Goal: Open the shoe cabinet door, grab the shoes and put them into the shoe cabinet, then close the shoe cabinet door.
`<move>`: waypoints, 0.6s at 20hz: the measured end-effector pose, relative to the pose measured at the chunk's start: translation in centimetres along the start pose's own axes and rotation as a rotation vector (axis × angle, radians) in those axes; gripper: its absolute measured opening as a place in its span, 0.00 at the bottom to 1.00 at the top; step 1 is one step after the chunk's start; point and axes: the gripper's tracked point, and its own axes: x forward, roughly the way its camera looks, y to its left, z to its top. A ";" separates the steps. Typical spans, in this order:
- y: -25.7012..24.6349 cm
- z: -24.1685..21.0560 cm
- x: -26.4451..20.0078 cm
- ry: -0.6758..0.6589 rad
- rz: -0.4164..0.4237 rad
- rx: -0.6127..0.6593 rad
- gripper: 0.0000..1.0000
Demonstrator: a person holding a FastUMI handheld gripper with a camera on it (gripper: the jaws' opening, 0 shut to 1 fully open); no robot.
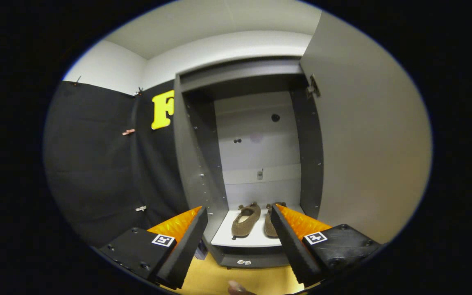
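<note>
Gripper [239,221]: fingers spread wide, nothing between them, no contact w/ any object. It is held back from the cabinet, aimed into the opening, so it reads as free, not carrying.

Shoe cabinet [197,164]: straight ahead of the fingers, beyond the tips. Door [363,143] swung fully open on the right side, past the right finger, hinge [313,87] visible at its top inner edge. The open door leaves clear access to the interior.

Shoes [246,219]: a pair, brownish slip-ons, lying on the light bottom shelf [236,239] inside the cabinet, seen through the gap between the fingers. They lie side by side, toes toward the back panel [260,147], heels toward the front edge. The right shoe is partly hidden behind the right finger, so cannot tell whether the two touch. Both sit flat, well inside the shelf edge, so the door should pass them w/o catching.

Assessment: opening and stowing appear done; closing the door is outstanding. Next move likely needs the gripper brought round to the door's outer face or free edge, to the right, then a push inward.

Risk: the door stands wide, so the push arc is long; a finger could slip off the smooth panel.

Misc: wood-tone floor [215,280] below the fingers; small blurred object at the floor edge nearest the gripper, unidentifiable.
</note>
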 end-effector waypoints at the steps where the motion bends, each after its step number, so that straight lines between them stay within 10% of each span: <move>1: 0.0 0.9 -2.2 -0.018 0.018 0.005 0.98; 12: -9.7 5.8 -20.1 -0.083 -0.028 0.013 0.98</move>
